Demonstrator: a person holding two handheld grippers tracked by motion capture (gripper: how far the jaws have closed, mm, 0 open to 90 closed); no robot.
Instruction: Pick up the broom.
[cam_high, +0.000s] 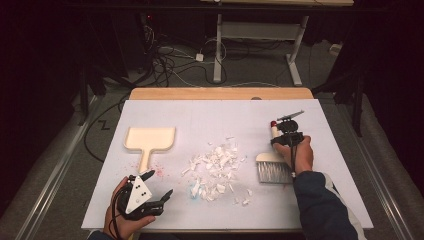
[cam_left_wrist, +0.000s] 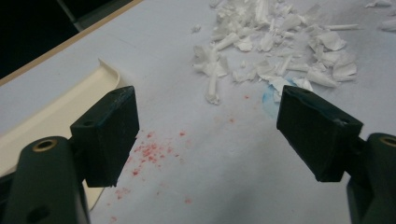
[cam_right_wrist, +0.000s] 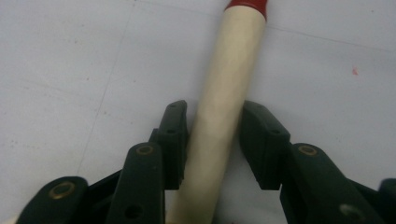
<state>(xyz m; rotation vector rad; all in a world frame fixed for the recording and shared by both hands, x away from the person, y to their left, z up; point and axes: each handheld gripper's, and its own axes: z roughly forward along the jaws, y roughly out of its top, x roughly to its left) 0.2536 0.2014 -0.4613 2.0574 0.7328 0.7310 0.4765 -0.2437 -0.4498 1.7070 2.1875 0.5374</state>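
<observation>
Dustpan (cam_high: 150, 140) lies far-left on the surface (cam_high: 210, 115). Left hand-held gripper (cam_high: 157, 185) sits near-left, jaws apart, empty. Paper scraps (cam_high: 217, 167) piled mid-surface. Right hand-held gripper (cam_high: 289, 142) is clamped on the brush (cam_high: 274, 167) handle; bristles face near, resting right of the scraps.

Dustpan (cam_high: 149, 139) lies on the surface (cam_high: 200, 112), left of centre, handle toward the person. Pile of paper scraps (cam_high: 216, 170) sits mid-surface, right of the dustpan and apart from it. Brush (cam_high: 274, 165) lies right of the pile, bristles toward the person, handle pointing away. Right tool (cam_right_wrist: 212, 140) is at the brush handle, one jaw on each side. Left tool (cam_high: 159, 186) sits near the front edge, just before the dustpan handle, left of the scraps.
</observation>
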